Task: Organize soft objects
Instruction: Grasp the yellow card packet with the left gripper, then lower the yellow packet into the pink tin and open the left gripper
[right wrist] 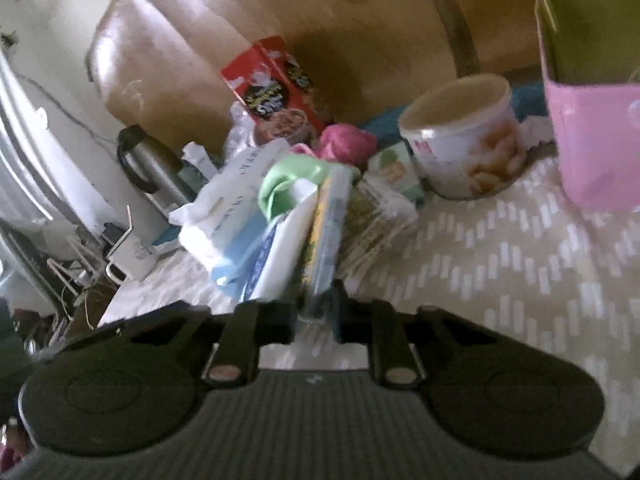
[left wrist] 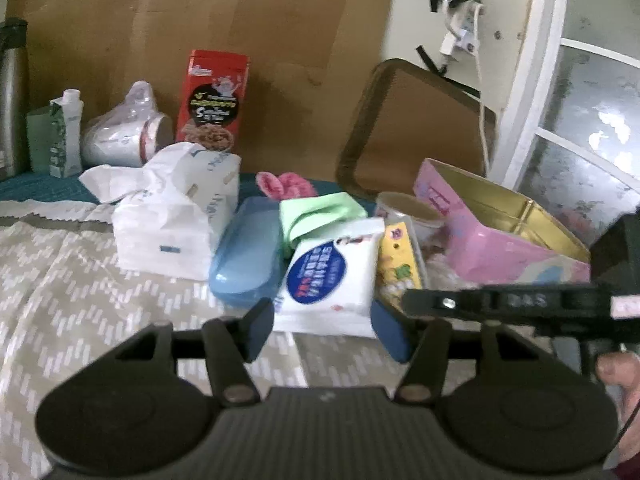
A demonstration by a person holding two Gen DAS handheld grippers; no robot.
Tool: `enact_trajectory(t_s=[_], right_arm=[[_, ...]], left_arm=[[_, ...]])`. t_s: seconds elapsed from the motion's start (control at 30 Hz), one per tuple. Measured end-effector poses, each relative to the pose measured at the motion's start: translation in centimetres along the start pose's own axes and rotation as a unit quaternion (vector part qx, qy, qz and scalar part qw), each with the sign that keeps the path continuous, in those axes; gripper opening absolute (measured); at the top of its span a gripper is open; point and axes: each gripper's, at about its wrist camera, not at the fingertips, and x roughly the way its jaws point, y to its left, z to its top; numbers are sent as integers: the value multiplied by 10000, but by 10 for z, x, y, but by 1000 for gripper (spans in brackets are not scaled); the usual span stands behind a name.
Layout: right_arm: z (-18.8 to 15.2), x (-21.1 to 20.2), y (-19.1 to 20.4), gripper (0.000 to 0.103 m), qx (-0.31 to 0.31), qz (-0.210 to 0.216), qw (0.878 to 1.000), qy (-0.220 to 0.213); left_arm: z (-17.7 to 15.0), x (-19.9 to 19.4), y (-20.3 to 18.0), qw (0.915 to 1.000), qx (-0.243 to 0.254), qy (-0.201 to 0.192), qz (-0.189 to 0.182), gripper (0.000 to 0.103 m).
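Note:
A white wet-wipes pack (left wrist: 332,276) with a blue label lies on the patterned bedsheet (left wrist: 80,300). My left gripper (left wrist: 325,330) is open, with a blue pad at each lower corner of the pack. A yellow cartoon-printed pack (left wrist: 396,268) leans on the wipes' right side. My right gripper (right wrist: 316,308) is shut on that yellow pack (right wrist: 322,240), which shows edge-on, and one of its black fingers (left wrist: 424,300) reaches in from the right. Behind lie a green cloth (left wrist: 316,212), a pink fluffy item (left wrist: 280,186) and a white tissue pack (left wrist: 168,224).
A blue hard case (left wrist: 246,252) lies left of the wipes. To the right stand an open pink tin (left wrist: 500,240) and a round tub (right wrist: 464,136). At the back are a red cookie box (left wrist: 214,100), a carton (left wrist: 64,132), a steel flask (left wrist: 12,92) and a leaning brown tray (left wrist: 408,128).

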Motion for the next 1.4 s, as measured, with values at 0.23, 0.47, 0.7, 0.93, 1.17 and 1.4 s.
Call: enact_trajectory(t_s=[0.23, 0.47, 0.7, 0.93, 1.17, 1.4], right_arm=[[-30, -65, -13, 14, -164, -353, 9990, -225], [-52, -105, -37, 14, 260, -363, 9979, -461], [-58, -111, -54, 15, 420, -241, 9969, -625], [-24, -136, -47, 15, -201, -353, 9886, -1451], [24, -137, -58, 15, -667, -981, 9695, -2146], [44, -109, -93, 43, -450, -1742, 9586, -2206]], left_arm=[[4, 13, -35, 9965, 204, 304, -747, 65], [-3, 69, -92, 9830, 589, 1120, -1333, 87], [10, 104, -98, 9585, -362, 1646, -2300, 61], [68, 105, -144, 9634, 166, 1063, -2454, 62], [103, 154, -189, 9705, 566, 921, -2154, 64], [103, 164, -178, 9806, 272, 805, -1764, 66]])
